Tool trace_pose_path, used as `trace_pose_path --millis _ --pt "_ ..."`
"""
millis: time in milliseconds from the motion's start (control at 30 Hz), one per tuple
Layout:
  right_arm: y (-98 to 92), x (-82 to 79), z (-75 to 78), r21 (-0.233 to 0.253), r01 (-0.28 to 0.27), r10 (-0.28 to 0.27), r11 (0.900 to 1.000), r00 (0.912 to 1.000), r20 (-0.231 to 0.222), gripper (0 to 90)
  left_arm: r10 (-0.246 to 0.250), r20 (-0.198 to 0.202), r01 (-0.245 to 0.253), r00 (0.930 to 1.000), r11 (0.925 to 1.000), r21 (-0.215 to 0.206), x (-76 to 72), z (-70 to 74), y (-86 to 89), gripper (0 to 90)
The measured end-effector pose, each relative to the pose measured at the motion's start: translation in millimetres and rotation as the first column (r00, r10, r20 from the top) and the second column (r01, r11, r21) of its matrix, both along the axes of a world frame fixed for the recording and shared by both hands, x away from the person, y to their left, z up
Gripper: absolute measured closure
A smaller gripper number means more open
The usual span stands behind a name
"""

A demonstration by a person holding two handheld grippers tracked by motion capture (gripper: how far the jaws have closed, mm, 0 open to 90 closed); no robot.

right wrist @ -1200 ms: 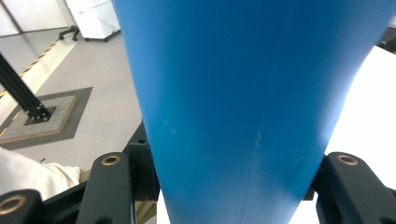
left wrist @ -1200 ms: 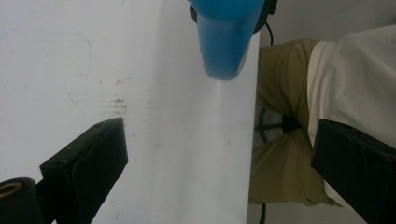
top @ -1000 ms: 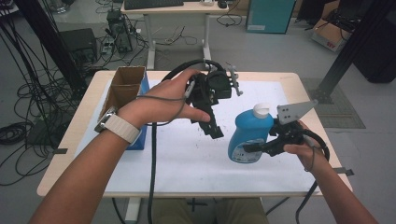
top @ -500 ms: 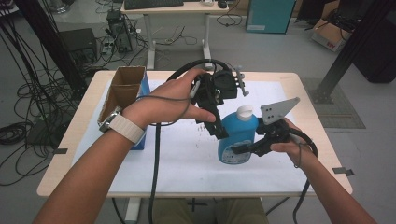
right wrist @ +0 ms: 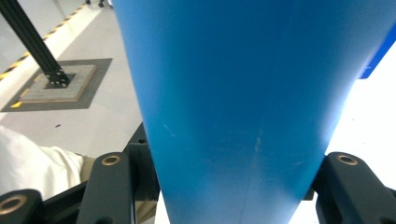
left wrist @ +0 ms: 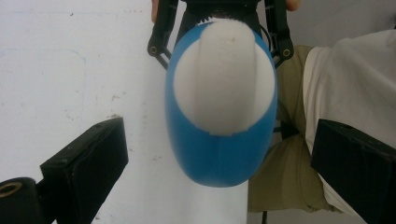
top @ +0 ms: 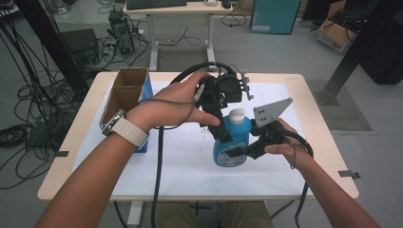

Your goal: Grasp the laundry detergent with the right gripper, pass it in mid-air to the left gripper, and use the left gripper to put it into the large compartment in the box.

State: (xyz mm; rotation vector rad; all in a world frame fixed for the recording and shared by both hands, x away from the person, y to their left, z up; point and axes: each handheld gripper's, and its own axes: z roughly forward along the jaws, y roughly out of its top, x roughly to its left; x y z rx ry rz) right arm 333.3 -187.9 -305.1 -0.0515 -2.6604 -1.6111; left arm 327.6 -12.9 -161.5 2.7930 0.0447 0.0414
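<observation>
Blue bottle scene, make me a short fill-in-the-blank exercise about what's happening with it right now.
1. The right hand-held gripper is shut on the ____ bottle.
2. The bottle's cap is ____ in colour.
3. The left hand-held gripper hangs over the bottle with its jaws ____.
4. The open cardboard box stands at the table's ____ side.

Missing words: blue; white; open; left

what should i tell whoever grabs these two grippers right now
Right gripper: shut on the blue bottle, clamping its body from the side, upright over the white mat.
Left gripper: open, above the bottle's white cap, jaws spread either side and not touching.
Done: bottle gripped and steadied.
Left: likely close the left jaws on the cap and work it; keep the right grip firm.
Cardboard box stands at the table's left.
</observation>
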Motion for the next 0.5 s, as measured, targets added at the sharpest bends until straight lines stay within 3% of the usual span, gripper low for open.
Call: trace_pose_path --millis 367,500 --pt "5.7 0.8 -1.6 -0.014 -0.002 0.002 1.000 0.9999 0.016 43.1 0.008 -0.019 -0.008 0.9998 1.0000 -0.003 0.6 -3.2 -1.2 4.4" --pt "6.5 1.0 -1.5 -0.014 -0.002 0.002 1.000 0.9999 0.016 43.1 -0.001 -0.008 0.001 1.0000 1.0000 0.002 1.7 -3.2 -1.0 4.4"
